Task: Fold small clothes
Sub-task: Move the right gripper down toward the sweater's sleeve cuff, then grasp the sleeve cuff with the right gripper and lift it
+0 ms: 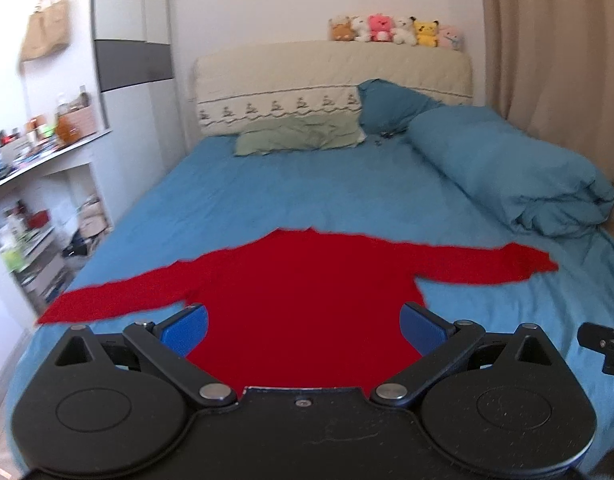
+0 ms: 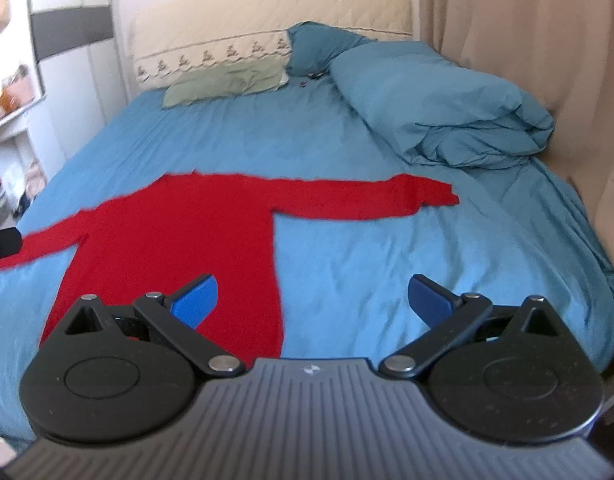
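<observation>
— What are the two grippers doing?

— The left gripper (image 1: 303, 328) hangs over the red sweater's (image 1: 299, 300) body, its blue pads (image 1: 185, 330) spread wide with nothing between them. The right gripper (image 2: 313, 302) is spread just as wide, above the sweater's right-hand edge, half over bare sheet.

— And the sweater itself?

— Flat on the blue bed sheet (image 2: 367, 264), both sleeves stretched straight out to the sides.

— Anything further off?

— A bunched blue duvet (image 2: 447, 108) lies on the right, a green pillow (image 1: 299, 134) by the headboard, stuffed toys (image 1: 395, 30) lined along its top.
</observation>
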Demonstrator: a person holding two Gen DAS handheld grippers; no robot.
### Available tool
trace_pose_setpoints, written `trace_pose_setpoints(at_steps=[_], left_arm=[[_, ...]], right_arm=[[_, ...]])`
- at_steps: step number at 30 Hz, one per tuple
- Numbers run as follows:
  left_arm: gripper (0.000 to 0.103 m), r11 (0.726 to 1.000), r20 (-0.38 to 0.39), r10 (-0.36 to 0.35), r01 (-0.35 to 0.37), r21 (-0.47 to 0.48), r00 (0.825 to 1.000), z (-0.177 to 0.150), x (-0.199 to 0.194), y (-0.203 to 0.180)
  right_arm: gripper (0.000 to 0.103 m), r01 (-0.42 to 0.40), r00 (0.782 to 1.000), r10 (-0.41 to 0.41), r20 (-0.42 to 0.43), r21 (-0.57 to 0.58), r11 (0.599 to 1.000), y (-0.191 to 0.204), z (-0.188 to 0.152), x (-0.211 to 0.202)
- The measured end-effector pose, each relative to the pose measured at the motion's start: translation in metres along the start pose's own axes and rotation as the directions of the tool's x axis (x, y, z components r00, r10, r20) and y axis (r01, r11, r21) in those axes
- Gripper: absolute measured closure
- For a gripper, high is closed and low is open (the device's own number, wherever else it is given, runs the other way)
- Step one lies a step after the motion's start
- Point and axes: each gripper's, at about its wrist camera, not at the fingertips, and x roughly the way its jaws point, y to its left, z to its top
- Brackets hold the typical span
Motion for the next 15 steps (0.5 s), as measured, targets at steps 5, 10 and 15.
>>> trace_pose_setpoints(at_steps=[5, 10, 15], left_arm=[[0.0, 0.999, 0.011, -0.043, 0.043, 0.011, 0.999, 0.04, 0.081, -0.017], [0.0, 0.996, -0.036, -0.075, 0.077, 0.046, 0.997, 0.06, 0.177, -0.042], [0.0, 0.989, -0.126, -0.141, 0.144, 0.016, 0.982, 0.063, 0.276, -0.065]], right_arm=[[0.0, 0.048, 0.999, -0.048, 0.005, 0.066, 0.997, -0.041, 0.03, 0.078], [0.0, 0.094, 0.995, -0.096, -0.001, 0.165, 0.982, -0.088, 0.047, 0.172], [0.0, 0.117, 0.993, -0.122, 0.001, 0.277, 0.954, -0.134, 0.049, 0.263]])
